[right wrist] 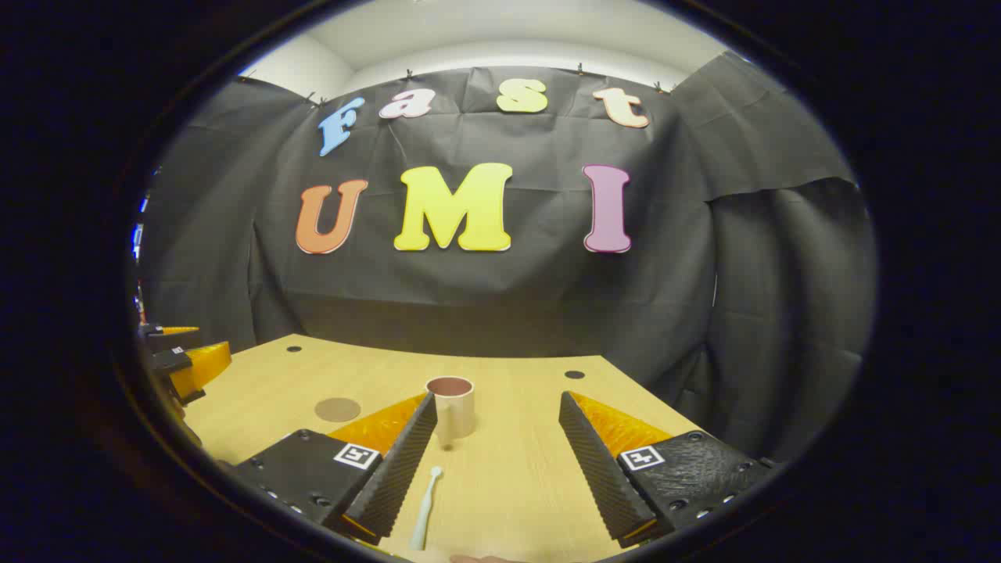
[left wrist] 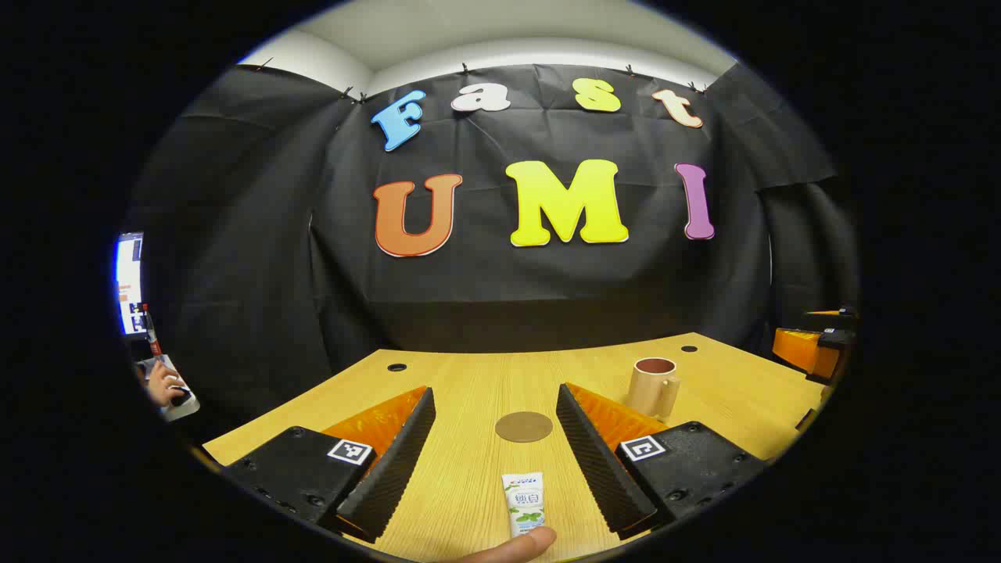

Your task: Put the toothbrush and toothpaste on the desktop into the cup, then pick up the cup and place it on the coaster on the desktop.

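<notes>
On the wooden counter (left wrist: 469,469) the pinkish-tan cup (left wrist: 654,386) stands upright, its handle showing in the left gripper view. The round brown coaster (left wrist: 523,427) lies flat well to the cup's side, bare. The toothpaste tube (left wrist: 524,503) lies on the counter nearer the camera than the coaster, between the fingers of the left claw (left wrist: 497,461), which stand wide apart and touch nothing; a fingertip (left wrist: 516,545) shows at the tube's near end. In the right gripper view the white toothbrush (right wrist: 425,508) lies in front of the cup (right wrist: 451,407), just beside the left finger of the right claw (right wrist: 496,461), whose fingers are likewise spread and empty.
</notes>
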{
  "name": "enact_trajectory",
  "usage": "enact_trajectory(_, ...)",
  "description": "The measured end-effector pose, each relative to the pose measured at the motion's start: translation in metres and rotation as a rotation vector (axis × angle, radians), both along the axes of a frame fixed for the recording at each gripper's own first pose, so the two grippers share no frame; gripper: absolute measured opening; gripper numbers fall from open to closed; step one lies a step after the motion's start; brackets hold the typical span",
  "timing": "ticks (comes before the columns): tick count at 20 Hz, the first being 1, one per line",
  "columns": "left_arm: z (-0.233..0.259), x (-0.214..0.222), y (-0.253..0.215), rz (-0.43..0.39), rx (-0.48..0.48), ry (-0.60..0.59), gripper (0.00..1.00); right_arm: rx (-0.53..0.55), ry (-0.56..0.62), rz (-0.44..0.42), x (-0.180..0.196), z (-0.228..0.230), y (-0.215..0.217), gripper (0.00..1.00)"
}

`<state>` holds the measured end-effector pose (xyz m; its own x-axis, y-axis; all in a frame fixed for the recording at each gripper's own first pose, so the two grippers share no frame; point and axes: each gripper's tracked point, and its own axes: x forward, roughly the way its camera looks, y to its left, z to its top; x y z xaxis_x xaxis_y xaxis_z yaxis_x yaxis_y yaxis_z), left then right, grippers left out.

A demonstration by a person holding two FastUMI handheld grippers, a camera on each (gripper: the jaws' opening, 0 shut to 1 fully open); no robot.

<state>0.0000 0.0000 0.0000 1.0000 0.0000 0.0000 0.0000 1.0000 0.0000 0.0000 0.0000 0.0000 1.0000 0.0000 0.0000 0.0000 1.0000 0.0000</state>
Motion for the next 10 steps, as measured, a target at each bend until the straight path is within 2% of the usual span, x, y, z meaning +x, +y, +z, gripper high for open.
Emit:
enact_trajectory(4, -0.0001, -0.0024, -0.0085, -0.017, 0.002, 0.005, 0.99, 0.009, 0.015, -0.007, 0.0013, -0.0063, -0.0072, 0.96)
enact_trajectory(10, 0.0028, -0.0045, -0.0007, 0.002, 0.015, -0.003, 0.99, 0.011, 0.023, -0.013, 0.0045, -0.0107, -0.0104, 0.96)
